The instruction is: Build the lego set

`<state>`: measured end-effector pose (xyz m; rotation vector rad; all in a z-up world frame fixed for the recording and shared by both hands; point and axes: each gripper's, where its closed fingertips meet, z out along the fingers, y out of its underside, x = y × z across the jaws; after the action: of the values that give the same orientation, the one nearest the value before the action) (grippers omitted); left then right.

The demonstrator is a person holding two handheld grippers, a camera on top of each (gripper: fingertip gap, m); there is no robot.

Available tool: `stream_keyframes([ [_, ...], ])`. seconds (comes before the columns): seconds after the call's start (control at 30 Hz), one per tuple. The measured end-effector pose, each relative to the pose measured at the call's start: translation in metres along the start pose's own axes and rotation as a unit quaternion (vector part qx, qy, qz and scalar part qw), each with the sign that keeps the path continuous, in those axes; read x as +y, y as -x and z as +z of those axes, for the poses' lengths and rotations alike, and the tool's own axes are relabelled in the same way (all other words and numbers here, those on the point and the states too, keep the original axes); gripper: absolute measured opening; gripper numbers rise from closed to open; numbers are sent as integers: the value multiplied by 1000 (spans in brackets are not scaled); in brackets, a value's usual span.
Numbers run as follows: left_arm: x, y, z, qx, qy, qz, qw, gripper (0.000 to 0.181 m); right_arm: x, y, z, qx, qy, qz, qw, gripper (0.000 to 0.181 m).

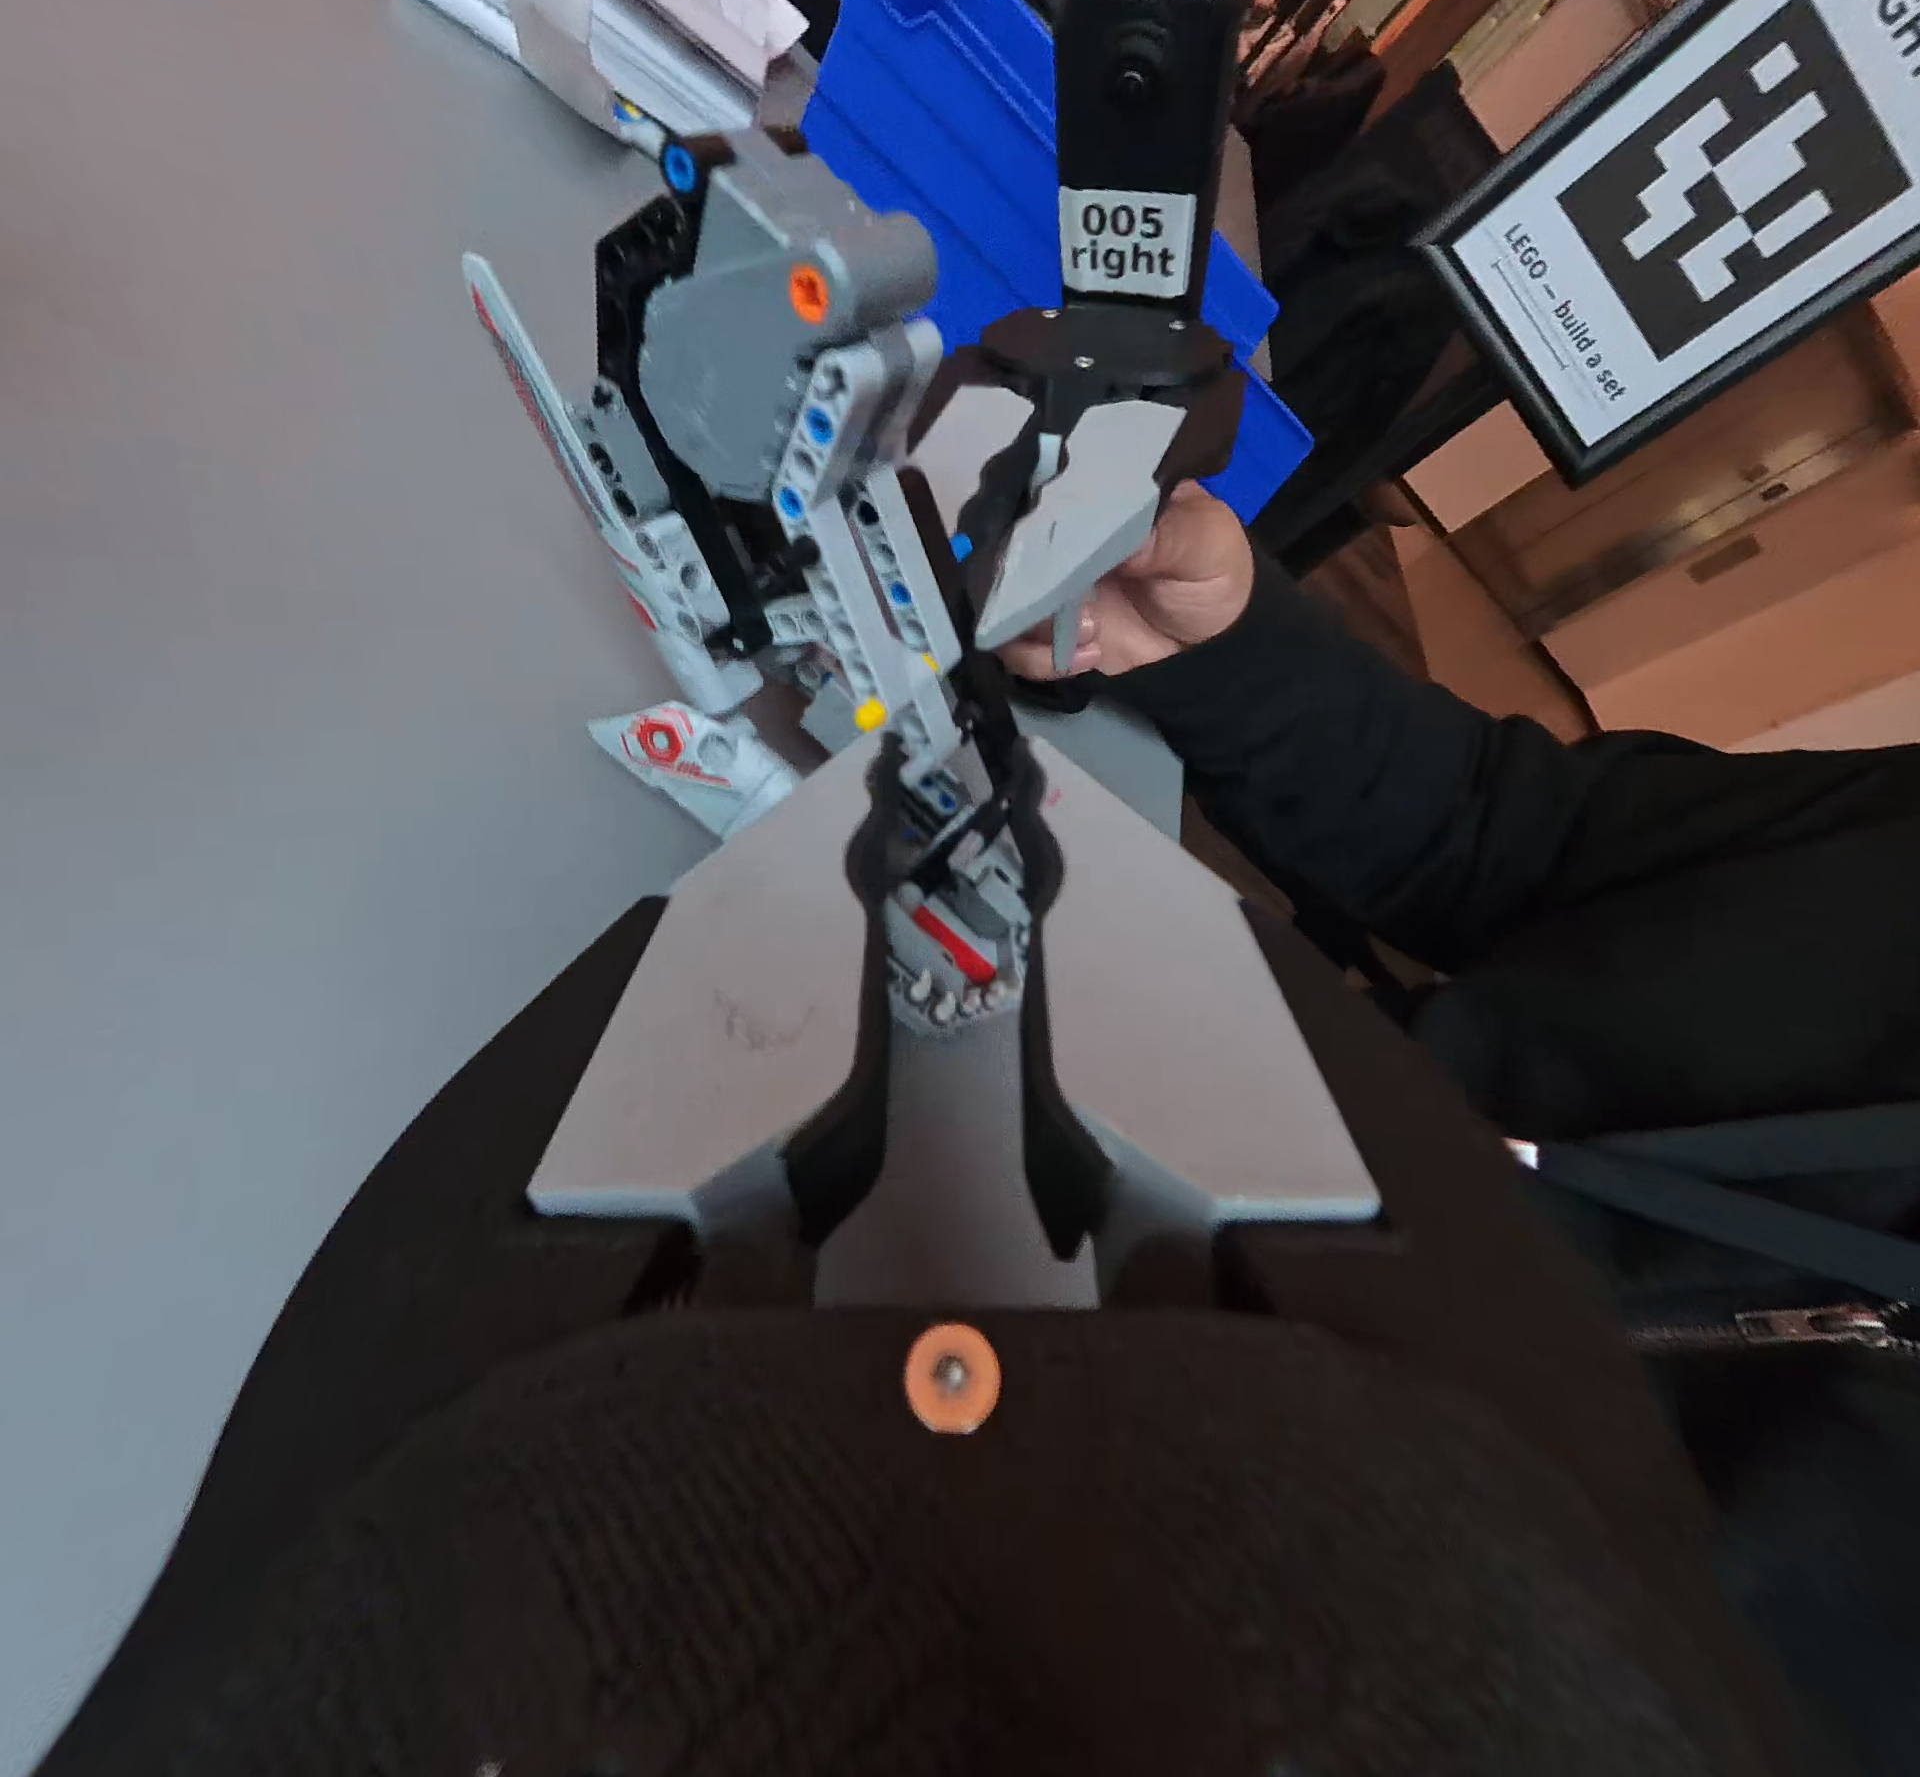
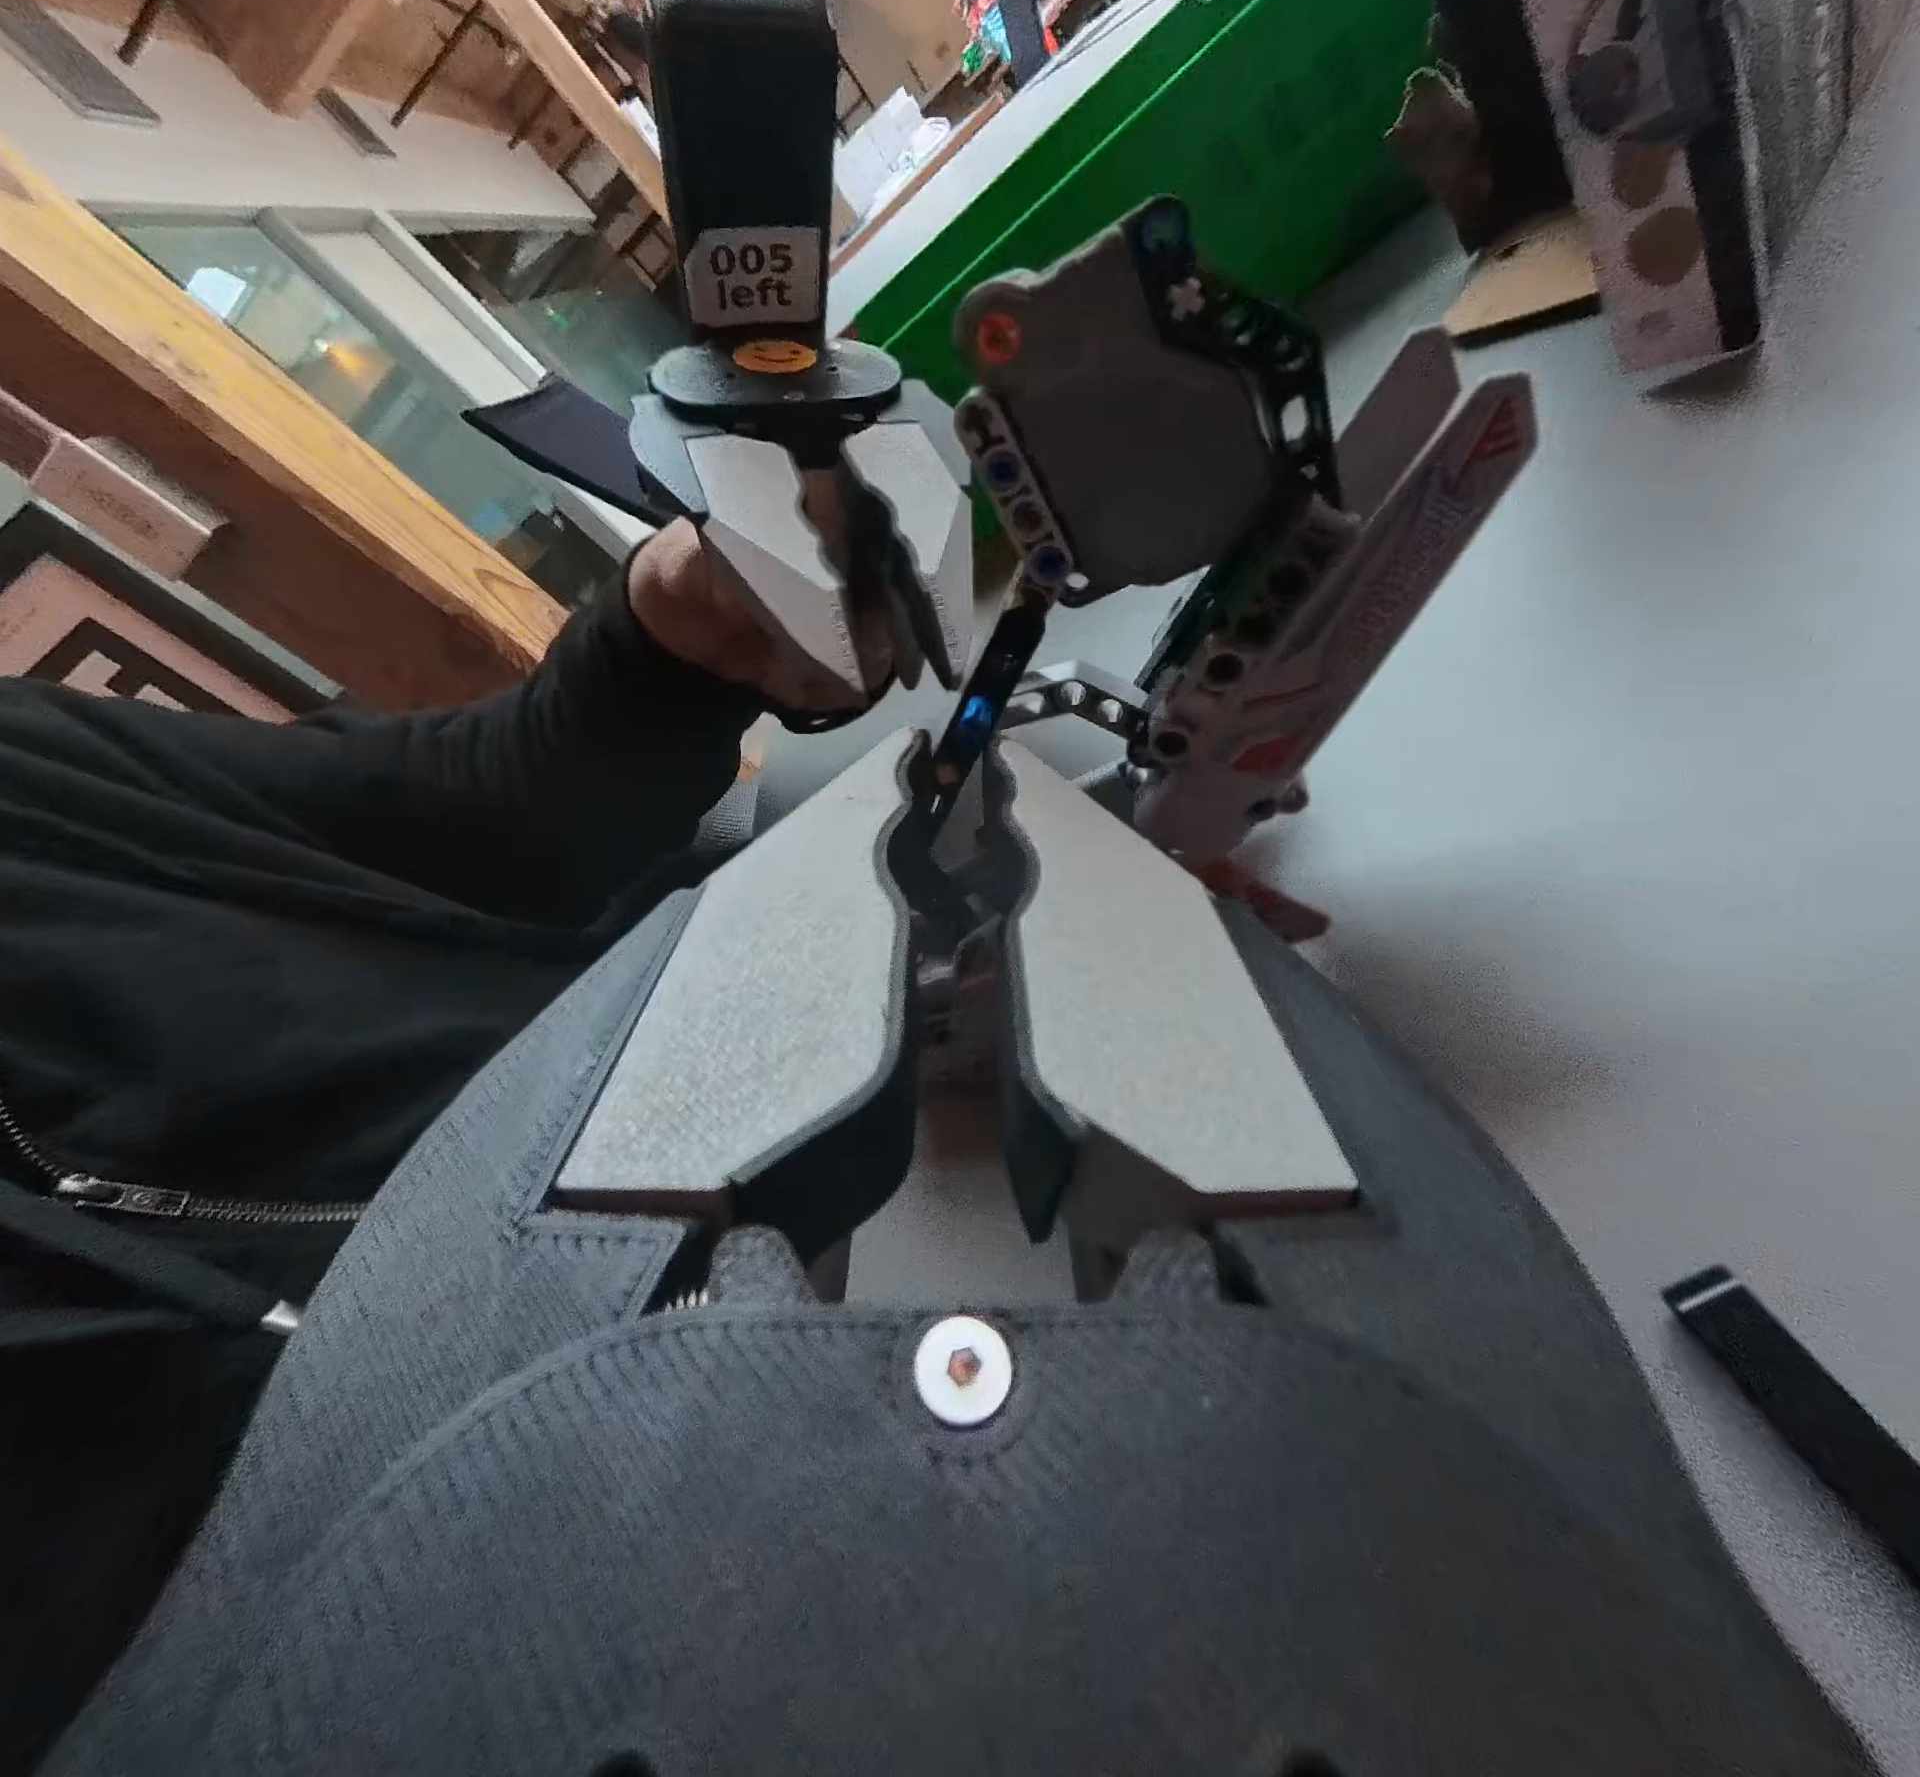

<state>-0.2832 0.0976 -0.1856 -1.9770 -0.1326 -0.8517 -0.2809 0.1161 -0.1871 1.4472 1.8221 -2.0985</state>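
- The grey, black-beamed lego model with a boxy grey motor block (image 1: 758, 356) stands tilted at 11 o'clock on the matte grey table (image 1: 208, 584), propped so both tools can reach its lower limb.
- The left gripper (image 1: 951, 792) is clamped on the model's light grey studded beam end (image 1: 951, 938), steadying it.
- The right gripper (image 2: 961, 782) seems closed on a thin black lego beam (image 2: 987, 678), though blur hides the contact.
- A blue plastic bin (image 1: 935, 117) at 12 o'clock crowds the far side.
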Motion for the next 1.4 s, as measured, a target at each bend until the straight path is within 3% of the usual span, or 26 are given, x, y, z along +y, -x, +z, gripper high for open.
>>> stream_keyframes([
  [0.07,4,0,-1,11,-1,-24,1000,33,-2,-4,-4,-14,-13,23,1000,6],
  [0.2,8,5,8,25,-10,-55,998,35,-3,1,-4,-40,-15,20,999,5],
  [0.4,-1,-5,23,90,-43,-81,992,12,-1,13,-1,-71,-9,7,997,6],
  [0.57,-6,-8,26,148,-85,-128,977,16,-2,15,-1,-82,-17,14,996,6],
  [0.77,-13,-12,25,111,-122,-70,984,10,-8,15,-3,-105,-43,47,992,4],
  [1.13,-21,-12,22,116,-160,-79,977,9,-15,14,-2,-75,-53,2,996,3],
  [1.2,-25,-14,17,108,-192,-76,972,7,-20,16,1,-62,-68,-11,996,3],
  [1.4,-25,-14,11,100,-214,-90,968,7,-24,18,6,-86,-114,35,989,2],
])
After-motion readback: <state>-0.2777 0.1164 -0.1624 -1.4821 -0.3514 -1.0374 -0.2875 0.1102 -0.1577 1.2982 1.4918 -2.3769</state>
